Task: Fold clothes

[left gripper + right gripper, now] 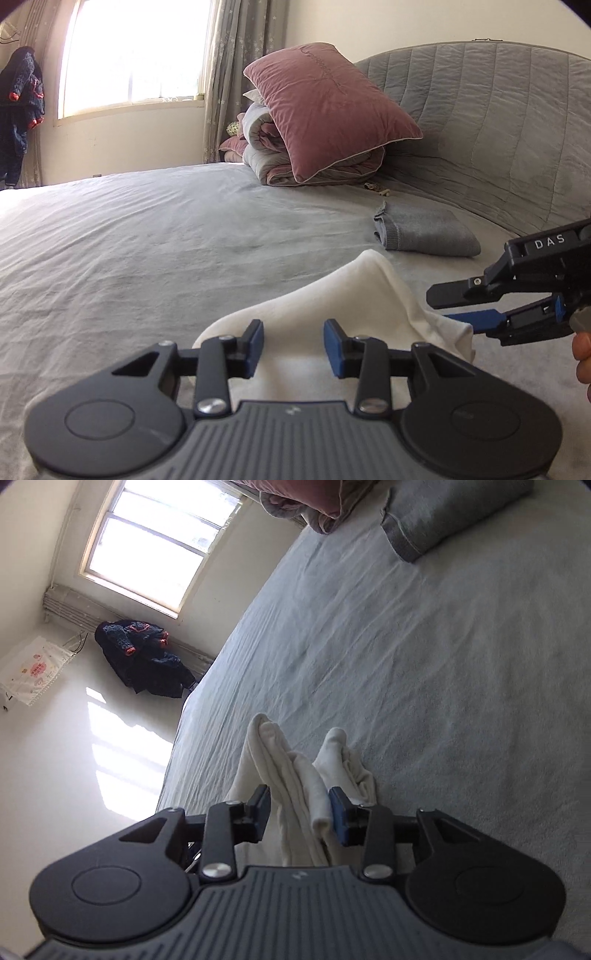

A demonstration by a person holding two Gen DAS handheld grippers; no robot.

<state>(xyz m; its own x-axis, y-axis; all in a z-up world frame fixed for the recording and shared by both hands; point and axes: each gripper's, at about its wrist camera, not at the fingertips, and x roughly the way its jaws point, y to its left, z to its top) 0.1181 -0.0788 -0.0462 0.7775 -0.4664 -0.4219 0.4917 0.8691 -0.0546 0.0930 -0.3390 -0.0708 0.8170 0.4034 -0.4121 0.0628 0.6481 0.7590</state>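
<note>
Nearest you, your left gripper (pixel 293 345) hovers over the white garment (pixel 332 295), its jaws partly apart with a clear gap between the blue pads (pixel 255 345); the cloth lies beneath them, and neither pad presses on it. That garment sits bunched on the grey bed sheet (pixel 147 236), one fold peaking up just beyond the left gripper.

At the garment's right edge, your right gripper (pixel 448 306) comes in sideways, jaws partly open. From its own camera, loose folds of the white garment (pixel 295 775) pass between the pads: the cloth touches the right-hand blue pad (pixel 338 818), while the other pad stands off it with a gap, so nothing is clamped. Part of your hand (pixel 583 354) shows behind that gripper.

Beyond the garment, a folded grey garment (pixel 424 232) lies flat on the sheet, well apart from the white one. Farther still, a pink pillow (pixel 328 110) leans on a rolled duvet (pixel 266 147) against the grey padded headboard (pixel 498 110), with the window (pixel 136 51) behind.
</note>
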